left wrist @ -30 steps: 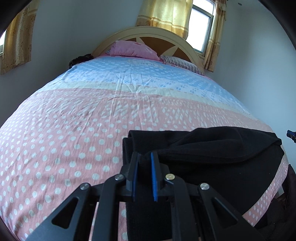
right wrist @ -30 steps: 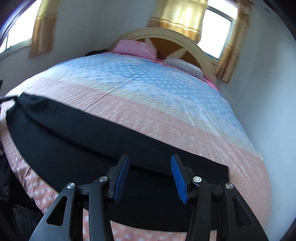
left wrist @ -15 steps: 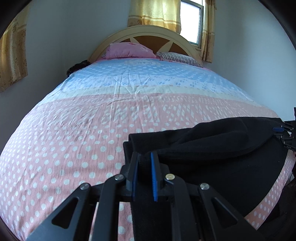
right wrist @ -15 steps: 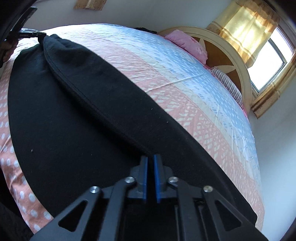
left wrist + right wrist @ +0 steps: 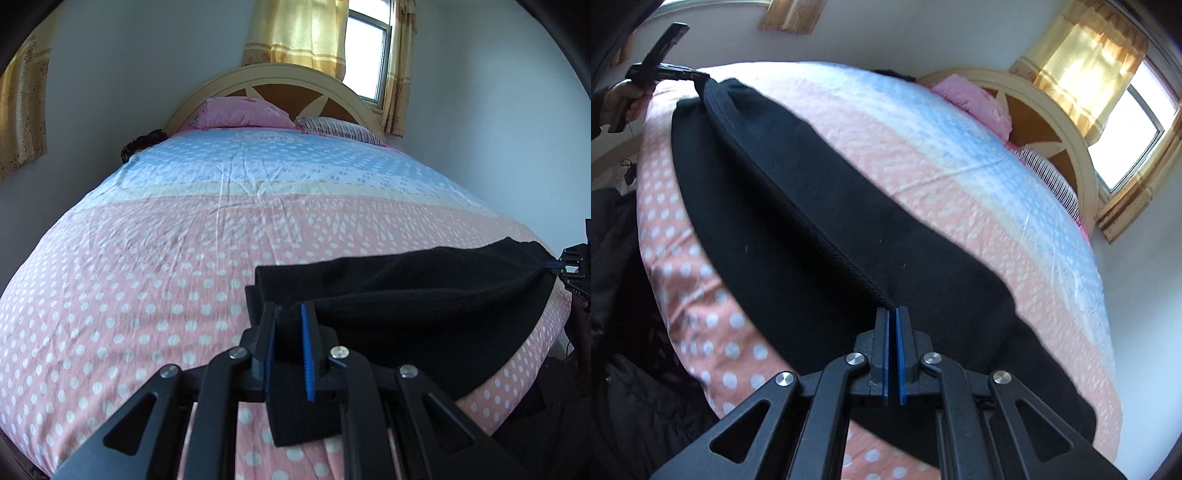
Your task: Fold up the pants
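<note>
Two claws grip the black pants at opposite ends, and the cloth lies stretched along the near edge of the bed. The left claw is nearly closed, its blue pads pinching a thick fold of cloth, with a flap hanging down below the fingers. The right claw has just been closing and now stands shut on the pants, pinched at the end of a raised seam ridge that runs away toward the other end. In the right wrist view the left claw shows far off at upper left, held by a hand. A pink pillow and a striped pillow lie at the headboard, under a window with yellow curtains.
</note>
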Available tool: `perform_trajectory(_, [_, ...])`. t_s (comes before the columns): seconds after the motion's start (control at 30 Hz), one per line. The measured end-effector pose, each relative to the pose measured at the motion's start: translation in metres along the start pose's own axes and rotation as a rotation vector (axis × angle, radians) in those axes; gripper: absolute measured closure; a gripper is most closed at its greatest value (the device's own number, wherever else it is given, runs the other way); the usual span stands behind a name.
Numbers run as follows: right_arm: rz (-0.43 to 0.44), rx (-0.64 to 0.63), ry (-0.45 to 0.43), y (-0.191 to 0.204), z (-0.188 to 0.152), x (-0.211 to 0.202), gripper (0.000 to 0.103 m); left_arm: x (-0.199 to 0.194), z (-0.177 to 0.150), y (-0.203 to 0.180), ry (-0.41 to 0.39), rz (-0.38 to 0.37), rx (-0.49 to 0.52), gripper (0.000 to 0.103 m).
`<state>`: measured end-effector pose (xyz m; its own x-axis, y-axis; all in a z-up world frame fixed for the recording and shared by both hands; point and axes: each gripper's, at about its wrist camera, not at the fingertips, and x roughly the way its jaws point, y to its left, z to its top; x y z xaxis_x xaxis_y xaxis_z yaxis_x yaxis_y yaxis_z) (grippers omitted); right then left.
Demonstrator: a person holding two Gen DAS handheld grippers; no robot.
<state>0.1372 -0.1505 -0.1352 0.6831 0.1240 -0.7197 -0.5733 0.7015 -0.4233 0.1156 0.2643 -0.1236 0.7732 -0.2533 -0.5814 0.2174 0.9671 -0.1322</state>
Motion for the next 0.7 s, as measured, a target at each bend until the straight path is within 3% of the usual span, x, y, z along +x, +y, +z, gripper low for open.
perform_trajectory(0.3, [0.009,0.03,-0.015,-0.008,-0.014,-0.015,0.1,-0.018,-0.014,-0.005,-0.037,-0.027,-0.029,0.09])
perform_trajectory(0.53, [0.013,0.08,0.052,-0.01,-0.04,-0.003,0.103,-0.011,-0.027,-0.004,-0.011,-0.036,-0.045,0.09])
perform_trajectory(0.67, [0.02,0.112,0.016,-0.018,-0.04,-0.011,0.101,-0.02,-0.032,0.002,0.006,-0.014,-0.058,0.076])
perform_trajectory(0.7, [0.007,0.105,0.009,-0.017,-0.039,-0.012,0.098,-0.025,-0.034,0.004,0.01,0.004,-0.053,0.064])
